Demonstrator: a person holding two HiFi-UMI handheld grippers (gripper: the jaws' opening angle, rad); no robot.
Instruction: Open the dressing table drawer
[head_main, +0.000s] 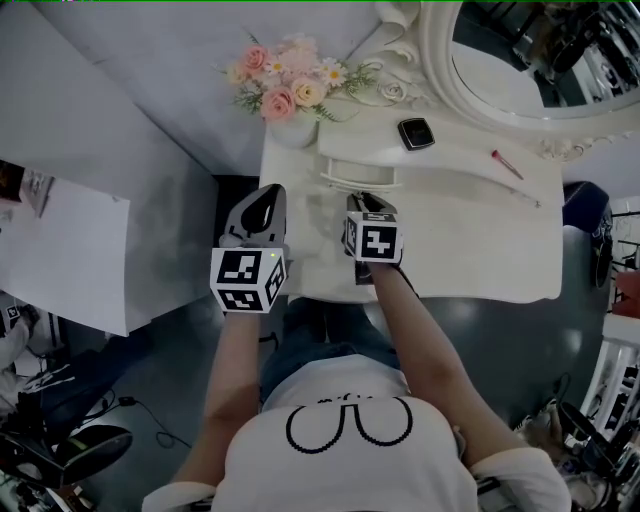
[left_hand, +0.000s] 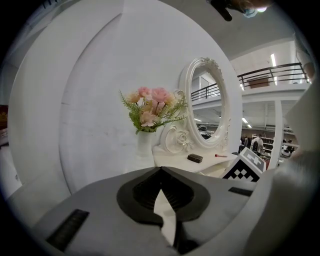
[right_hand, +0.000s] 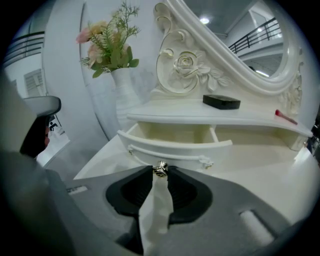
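The white dressing table (head_main: 470, 240) has a small curved drawer (head_main: 352, 166) under its raised shelf, pulled out a little. In the right gripper view the drawer (right_hand: 175, 142) stands open and looks empty inside. My right gripper (right_hand: 160, 172) is shut on the drawer's small metal knob (right_hand: 160, 168), pinched between the jaw tips. In the head view that gripper (head_main: 368, 203) hides the knob. My left gripper (head_main: 264, 203) hovers off the table's left edge, shut with nothing in it, its tips meeting (left_hand: 161, 170).
A vase of pink flowers (head_main: 290, 90) stands at the table's back left corner. A black box (head_main: 415, 133) and a red pen (head_main: 506, 164) lie on the shelf below the oval mirror (head_main: 520, 60). A white panel (head_main: 70, 250) stands to the left.
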